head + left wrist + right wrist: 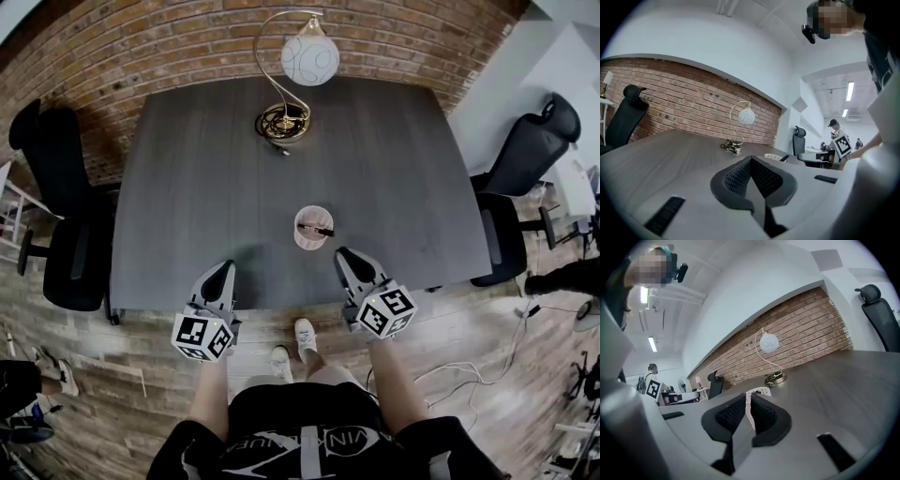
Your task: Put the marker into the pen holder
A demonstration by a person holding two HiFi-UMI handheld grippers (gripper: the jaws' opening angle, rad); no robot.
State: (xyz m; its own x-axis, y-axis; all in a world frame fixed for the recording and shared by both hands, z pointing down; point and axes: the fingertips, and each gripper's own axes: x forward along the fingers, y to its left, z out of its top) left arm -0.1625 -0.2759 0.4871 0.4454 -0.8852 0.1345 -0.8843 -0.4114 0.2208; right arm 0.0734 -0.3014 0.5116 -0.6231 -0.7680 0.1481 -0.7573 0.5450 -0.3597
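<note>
A pale mesh pen holder (313, 242) stands on the dark table (206, 187), near its front edge. A black marker (316, 229) lies tilted inside the holder, across its mouth. My left gripper (227, 269) hovers at the table's front edge, left of the holder, with its jaws together and nothing in them. My right gripper (345, 254) is just right of the holder, jaws drawn almost together and holding nothing. In the left gripper view the holder (774, 156) and marker (784, 158) show beyond the shut gripper (751, 159). The right gripper (747, 397) points at the holder (758, 391).
A globe lamp (309, 58) with a coiled cord at its base (281, 122) stands at the table's far side, before a brick wall. Black office chairs stand at the left (56, 216) and right (525, 159). Another person (833, 133) is far off.
</note>
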